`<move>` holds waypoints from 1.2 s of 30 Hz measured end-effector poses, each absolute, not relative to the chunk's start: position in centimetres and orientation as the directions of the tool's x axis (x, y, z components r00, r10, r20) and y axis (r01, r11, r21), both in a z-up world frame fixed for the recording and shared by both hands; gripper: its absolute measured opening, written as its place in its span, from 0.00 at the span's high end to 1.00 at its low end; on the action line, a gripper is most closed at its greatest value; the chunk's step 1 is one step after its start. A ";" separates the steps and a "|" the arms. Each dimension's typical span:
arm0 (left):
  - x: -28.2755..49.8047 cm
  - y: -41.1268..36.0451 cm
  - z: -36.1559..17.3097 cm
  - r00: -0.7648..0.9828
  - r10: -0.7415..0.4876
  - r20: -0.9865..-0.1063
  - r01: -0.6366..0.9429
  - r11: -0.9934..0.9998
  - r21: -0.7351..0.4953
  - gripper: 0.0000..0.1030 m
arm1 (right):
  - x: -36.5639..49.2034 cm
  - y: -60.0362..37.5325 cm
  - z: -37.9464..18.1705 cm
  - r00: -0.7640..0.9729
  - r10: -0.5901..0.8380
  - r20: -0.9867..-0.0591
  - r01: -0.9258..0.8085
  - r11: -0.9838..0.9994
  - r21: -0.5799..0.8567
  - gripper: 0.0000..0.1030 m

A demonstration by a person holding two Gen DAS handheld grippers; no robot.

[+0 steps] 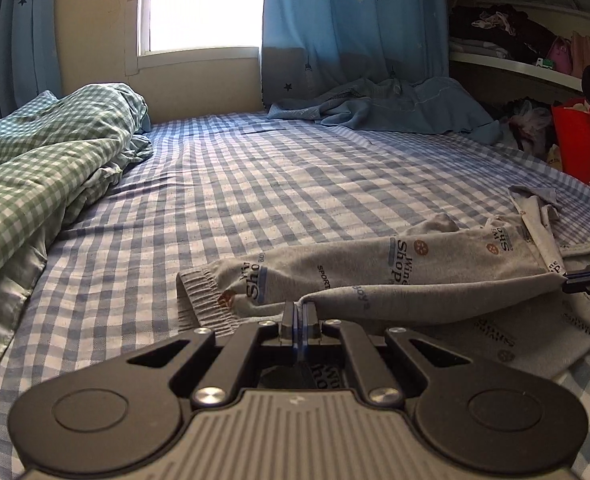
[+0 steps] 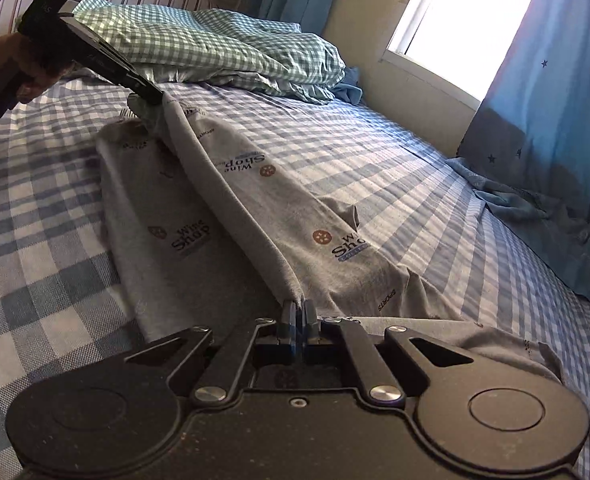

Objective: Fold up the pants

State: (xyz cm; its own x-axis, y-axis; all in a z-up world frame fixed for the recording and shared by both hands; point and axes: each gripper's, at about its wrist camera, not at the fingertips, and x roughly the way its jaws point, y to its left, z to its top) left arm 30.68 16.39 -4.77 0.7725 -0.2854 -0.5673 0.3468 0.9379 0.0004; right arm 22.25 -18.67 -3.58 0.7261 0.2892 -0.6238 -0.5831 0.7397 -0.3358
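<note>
**Grey pants held taut between two clamped grippers**

Lying lengthwise on blue-checked bed sheet (image 1: 235, 184): grey printed pants (image 1: 375, 264), cuffed leg end toward green gingham duvet (image 1: 47, 160). One long edge lifted off lower layer, stretched in a straight raised ridge between both tools.

Left gripper (image 1: 299, 312): jaws closed on fabric edge near the cuffs. Seen from right wrist view, gripped by a hand (image 2: 11, 64) at upper left.

Right gripper (image 2: 298, 312): jaws closed on opposite end of same edge, near the waistband.

Beyond the pants: blue star curtain (image 1: 351, 32), crumpled blue cloth (image 1: 395, 104), red bag (image 1: 583, 148) beside the bed.
</note>
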 end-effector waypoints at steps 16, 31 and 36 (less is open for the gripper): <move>26.8 17.2 -6.7 0.786 -0.258 -0.562 0.399 0.906 0.142 0.98 | 18.7 -16.8 -4.3 0.708 0.295 -0.641 -0.638 0.657 -0.402 1.00; 25.4 17.7 -7.2 0.735 -0.269 -0.622 0.359 0.933 0.022 0.55 | 17.8 -17.7 -4.4 0.681 0.319 -0.659 -0.658 0.661 -0.361 0.79; 23.1 17.1 -6.4 0.760 -0.242 -0.603 0.231 0.968 -0.098 0.21 | 16.2 -20.3 -3.1 0.728 0.308 -0.613 -0.603 0.714 -0.357 0.40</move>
